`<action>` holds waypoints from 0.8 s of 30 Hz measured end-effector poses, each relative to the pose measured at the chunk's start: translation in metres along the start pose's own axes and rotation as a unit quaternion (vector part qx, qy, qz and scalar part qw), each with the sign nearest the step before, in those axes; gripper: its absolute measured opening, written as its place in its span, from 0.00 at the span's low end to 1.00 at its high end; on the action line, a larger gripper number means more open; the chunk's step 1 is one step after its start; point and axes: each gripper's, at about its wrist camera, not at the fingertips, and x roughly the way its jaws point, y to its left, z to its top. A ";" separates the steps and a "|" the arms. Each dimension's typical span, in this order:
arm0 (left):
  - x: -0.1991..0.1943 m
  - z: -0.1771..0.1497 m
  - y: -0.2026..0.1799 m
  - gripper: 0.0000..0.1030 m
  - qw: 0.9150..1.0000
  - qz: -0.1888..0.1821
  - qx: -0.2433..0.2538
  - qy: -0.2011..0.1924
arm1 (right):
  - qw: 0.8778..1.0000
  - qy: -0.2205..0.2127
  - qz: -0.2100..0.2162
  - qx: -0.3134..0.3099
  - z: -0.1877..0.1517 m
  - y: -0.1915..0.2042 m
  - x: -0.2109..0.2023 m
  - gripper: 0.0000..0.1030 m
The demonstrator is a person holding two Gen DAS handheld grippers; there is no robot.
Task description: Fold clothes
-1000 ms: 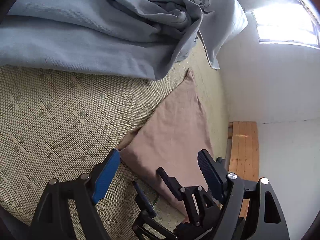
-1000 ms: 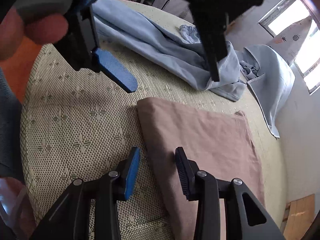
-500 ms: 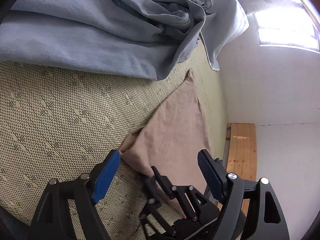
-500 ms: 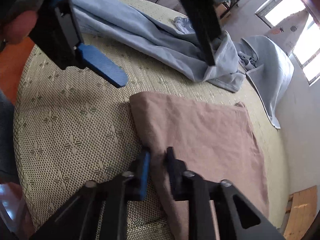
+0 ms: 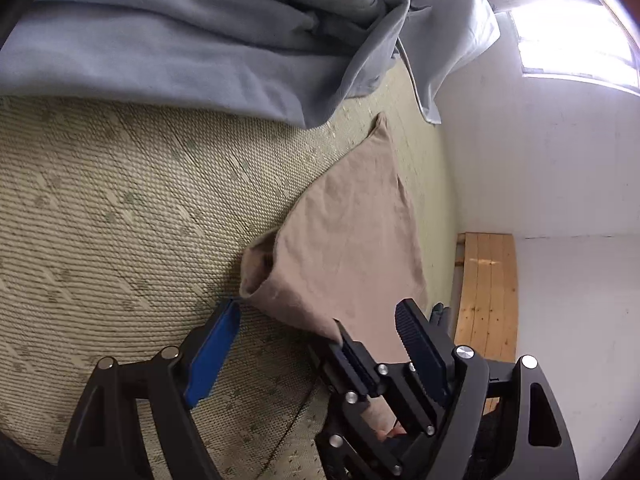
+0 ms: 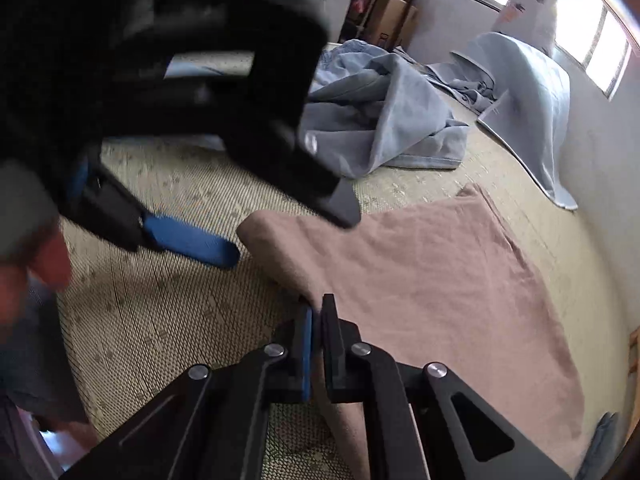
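The right gripper (image 6: pixel 316 320), at the bottom centre of the right wrist view, is clenched on the near edge of the folded pink-brown cloth (image 6: pixel 432 280); its two blue-faced pads are pressed together with a fold of the fabric pinched between them. The edge next to the pinch is lifted off the surface and curls into a small roll toward the left of the frame. The rest of the cloth lies flat, spreading from the centre to the lower right of that view.

In the left wrist view the same cloth (image 5: pixel 352 240) runs from the centre of the frame down toward the lower middle, where the right gripper (image 5: pixel 340 340) bites its lower corner. The left gripper (image 5: pixel 320 336) fills the bottom of this view with its jaws spread wide and nothing gripped; its left blue pad sits just beside the rolled corner of the cloth, and the right gripper's fingers lie between its jaws.

Both views show the cloth resting on a woven straw mat (image 5: pixel 120 220) with a faint green pattern. A crumpled pale blue blanket (image 5: pixel 180 52) covers the top of the left wrist view, and appears in the upper middle of the right wrist view (image 6: pixel 380 120), apart from the cloth. A strip of wooden planks (image 5: pixel 486 292) shows at the right, below a white wall (image 5: pixel 540 160).
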 end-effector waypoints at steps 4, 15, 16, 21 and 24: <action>0.003 0.002 -0.001 0.81 1.000 -0.010 -0.004 -0.008 | 0.999 -0.010 0.012 0.030 0.001 -0.004 -0.009 0.02; 0.015 0.004 0.000 0.81 0.998 -0.045 -0.031 -0.024 | 0.997 -0.027 0.029 0.070 -0.001 -0.010 -0.030 0.02; 0.015 0.005 0.000 0.81 0.998 -0.046 -0.032 -0.027 | 0.997 -0.027 0.031 0.071 -0.001 -0.011 -0.031 0.02; 0.019 0.008 -0.002 0.80 0.998 -0.044 -0.033 -0.032 | 0.997 -0.027 0.033 0.071 -0.002 -0.009 -0.031 0.02; 0.019 0.007 -0.005 0.72 0.999 -0.038 -0.024 -0.030 | 0.997 -0.025 0.032 0.068 -0.003 -0.007 -0.031 0.02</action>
